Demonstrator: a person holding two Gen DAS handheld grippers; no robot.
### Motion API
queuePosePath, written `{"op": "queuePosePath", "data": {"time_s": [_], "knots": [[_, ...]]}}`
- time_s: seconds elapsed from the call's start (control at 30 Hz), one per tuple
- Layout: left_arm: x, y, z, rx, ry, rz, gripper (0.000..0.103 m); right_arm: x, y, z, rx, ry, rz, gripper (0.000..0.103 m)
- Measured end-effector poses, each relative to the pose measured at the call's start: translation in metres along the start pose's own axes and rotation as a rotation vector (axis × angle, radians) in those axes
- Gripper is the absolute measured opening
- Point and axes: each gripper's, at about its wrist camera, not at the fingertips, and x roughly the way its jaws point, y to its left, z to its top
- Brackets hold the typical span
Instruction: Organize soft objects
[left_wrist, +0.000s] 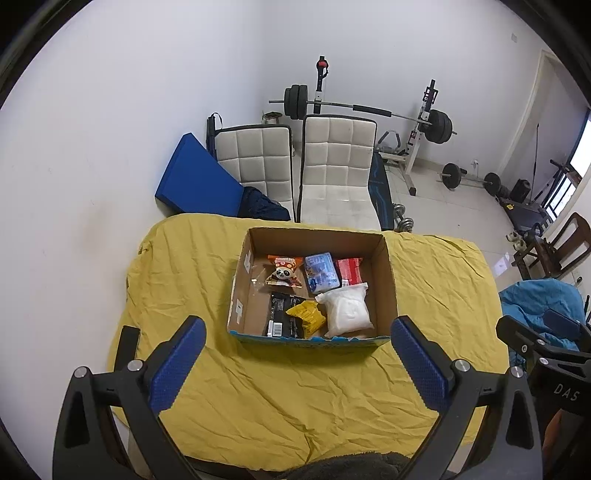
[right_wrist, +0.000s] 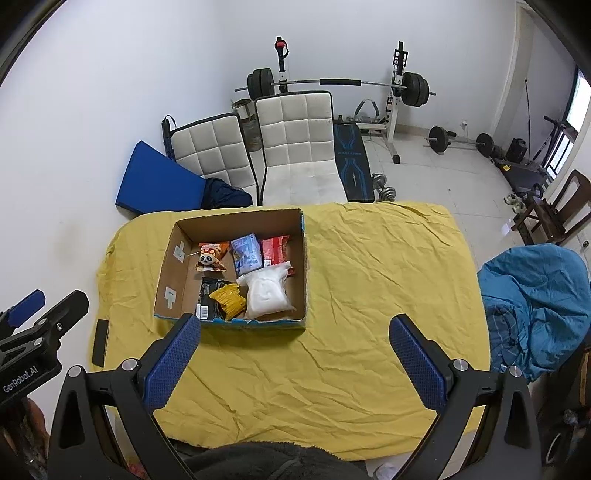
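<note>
An open cardboard box (left_wrist: 386, 275) (right_wrist: 306, 266) stands on the yellow-covered table (left_wrist: 295, 398) (right_wrist: 369, 277). Inside lie soft packets: a white bag (left_wrist: 348, 312) (right_wrist: 266, 293), a yellow packet (left_wrist: 308, 317) (right_wrist: 229, 301), a black packet (left_wrist: 280, 319) (right_wrist: 210, 295), a panda snack bag (left_wrist: 284, 273) (right_wrist: 211, 256), a blue pack (left_wrist: 322, 271) (right_wrist: 246, 253) and a red pack (left_wrist: 350, 271) (right_wrist: 275, 249). My left gripper (left_wrist: 297, 365) is open and empty, held above the table in front of the box. My right gripper (right_wrist: 293, 365) is open and empty, in front of the box and to its right.
Two white padded chairs (left_wrist: 334, 166) (right_wrist: 295, 144) stand behind the table. A blue mat (left_wrist: 192, 181) leans on the wall. A barbell rack (left_wrist: 417, 122) and weights stand at the back. A blue cloth heap (right_wrist: 535, 302) lies right of the table.
</note>
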Motion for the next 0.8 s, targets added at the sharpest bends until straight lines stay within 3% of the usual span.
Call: {"op": "queuePosePath", "data": {"time_s": [0.8], "knots": [[0.0008,0.0038,0.0084,0.010,-0.022,0.010,0.103,-0.0044,0.0037,0.0054,0.000,-0.026,-0.030,0.103]]}}
